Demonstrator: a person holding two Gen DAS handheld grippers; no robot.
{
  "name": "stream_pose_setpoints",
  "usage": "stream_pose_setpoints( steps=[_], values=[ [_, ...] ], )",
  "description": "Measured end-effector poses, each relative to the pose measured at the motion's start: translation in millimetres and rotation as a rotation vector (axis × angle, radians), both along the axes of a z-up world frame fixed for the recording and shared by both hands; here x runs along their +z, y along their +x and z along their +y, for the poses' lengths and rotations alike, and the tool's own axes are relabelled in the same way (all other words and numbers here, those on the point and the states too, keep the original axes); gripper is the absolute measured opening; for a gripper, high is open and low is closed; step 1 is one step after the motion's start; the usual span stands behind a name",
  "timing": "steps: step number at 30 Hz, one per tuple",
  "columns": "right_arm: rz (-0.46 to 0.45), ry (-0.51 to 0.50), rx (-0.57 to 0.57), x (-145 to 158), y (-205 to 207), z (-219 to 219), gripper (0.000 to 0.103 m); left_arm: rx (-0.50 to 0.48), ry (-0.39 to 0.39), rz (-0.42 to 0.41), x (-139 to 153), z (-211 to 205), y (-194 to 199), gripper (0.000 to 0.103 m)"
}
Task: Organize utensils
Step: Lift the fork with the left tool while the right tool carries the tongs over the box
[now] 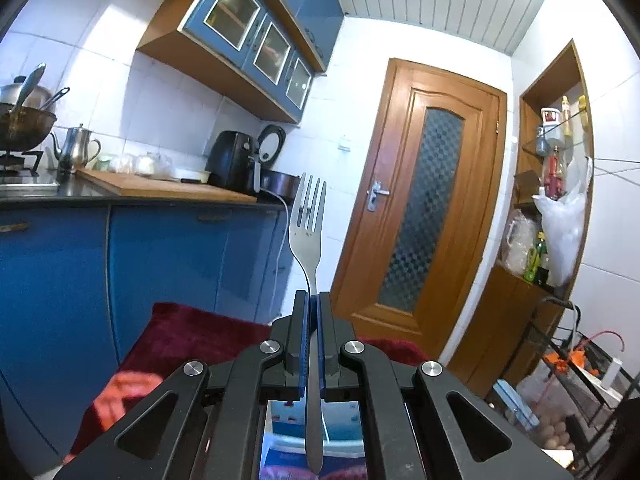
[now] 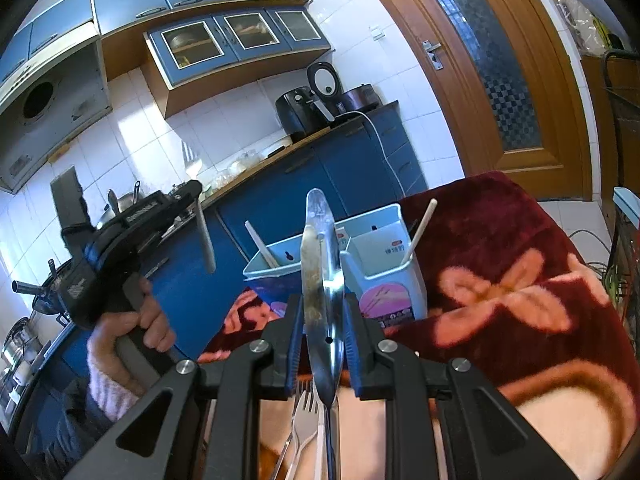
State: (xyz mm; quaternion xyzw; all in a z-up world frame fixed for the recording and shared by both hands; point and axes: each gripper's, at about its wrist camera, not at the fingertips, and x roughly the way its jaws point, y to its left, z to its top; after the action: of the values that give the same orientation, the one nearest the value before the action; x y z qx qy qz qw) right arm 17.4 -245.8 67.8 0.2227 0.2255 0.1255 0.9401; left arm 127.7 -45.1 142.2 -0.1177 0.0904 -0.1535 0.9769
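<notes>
Blanket-covered surface, dark red plush with pink flowers [image 2: 520, 240], carries everything. White-and-pale-blue two-compartment utensil caddy [image 2: 384, 256] stands near its far edge; one pale stick-shaped handle [image 2: 262, 250] leans in the left compartment, another [image 2: 418, 230] in the right.

Left gripper [image 1: 313, 300] is pressed together on a stainless steel fork [image 1: 308, 216], pinched at the neck, tines up, held in the air left of the caddy, not yet over it. Right gripper [image 2: 322, 312] is pinching a stainless steel table knife [image 2: 320, 264] by the blade, tip forward, short of the caddy.

Progress, my read: early to mid. Two items in the caddy, two in hand. More steel forks [image 2: 302, 420] lie loose on the blanket at the near edge, below the right gripper. Both held pieces still need dropping in, then the loose ones.
</notes>
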Motion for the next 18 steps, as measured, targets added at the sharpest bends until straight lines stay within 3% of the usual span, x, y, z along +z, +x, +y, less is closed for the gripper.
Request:
stream_pose_setpoints(
  steps=[9, 18],
  values=[
    [-0.072, -0.047, -0.035, 23, 25, -6, 0.022, 0.094, 0.03, -0.013, -35, -9, 30, 0.003],
    [-0.247, -0.115, -0.143, 51, 71, -8, 0.022, 0.117, 0.044, -0.035, -54, -9, 38, 0.002]
  ],
)
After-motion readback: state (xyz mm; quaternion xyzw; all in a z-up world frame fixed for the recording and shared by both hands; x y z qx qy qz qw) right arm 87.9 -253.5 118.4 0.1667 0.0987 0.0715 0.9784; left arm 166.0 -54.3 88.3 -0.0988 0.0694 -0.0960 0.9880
